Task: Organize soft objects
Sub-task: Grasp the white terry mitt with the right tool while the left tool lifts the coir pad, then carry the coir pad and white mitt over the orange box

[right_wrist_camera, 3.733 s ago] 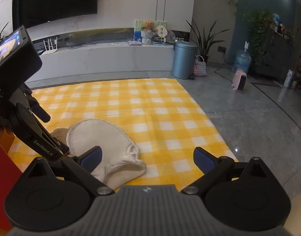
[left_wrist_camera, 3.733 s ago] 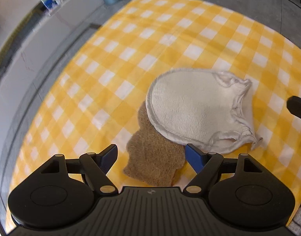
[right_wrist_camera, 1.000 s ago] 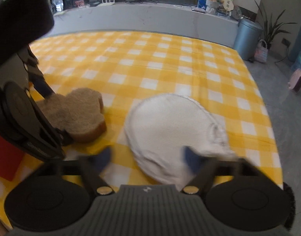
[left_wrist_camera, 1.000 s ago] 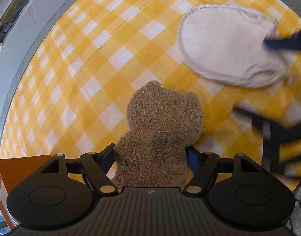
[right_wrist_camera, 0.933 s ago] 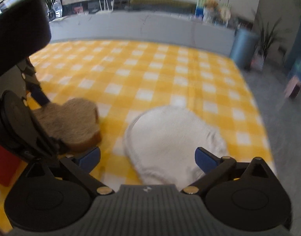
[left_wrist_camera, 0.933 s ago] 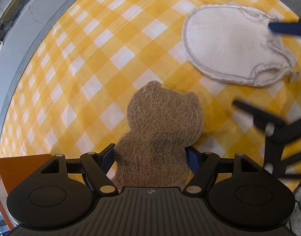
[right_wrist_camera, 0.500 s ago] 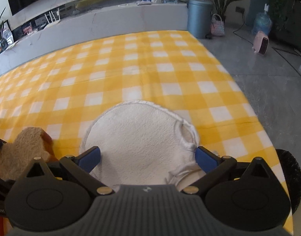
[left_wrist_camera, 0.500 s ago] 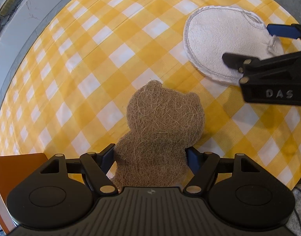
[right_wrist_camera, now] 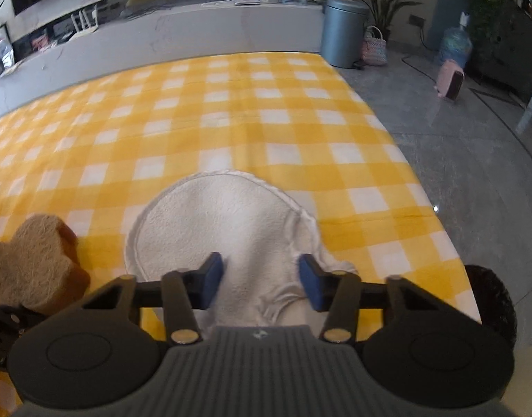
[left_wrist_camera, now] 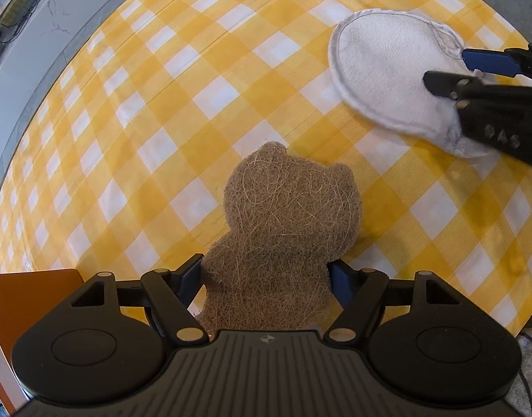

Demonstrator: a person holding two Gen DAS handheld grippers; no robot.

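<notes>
A brown bear-shaped fibre scrubber (left_wrist_camera: 287,229) is held between the blue pads of my left gripper (left_wrist_camera: 266,278), above the yellow checked cloth (left_wrist_camera: 182,80). It also shows at the left edge of the right wrist view (right_wrist_camera: 30,260). A white terry mitt (right_wrist_camera: 217,229) lies on the cloth. My right gripper (right_wrist_camera: 260,276) has its jaws closing over the mitt's cuff end, which bunches up between the pads. In the left wrist view the mitt (left_wrist_camera: 387,80) is at the upper right with the right gripper (left_wrist_camera: 474,73) on it.
An orange box (left_wrist_camera: 26,299) sits at the lower left, next to my left gripper. Past the cloth's far edge are a long grey bench (right_wrist_camera: 196,31) and a grey bin (right_wrist_camera: 342,31). Grey floor (right_wrist_camera: 474,160) lies to the right.
My right gripper came down over the mitt's cuff and its jaws narrowed from wide open onto the fabric. My left gripper still holds the scrubber, hardly moved.
</notes>
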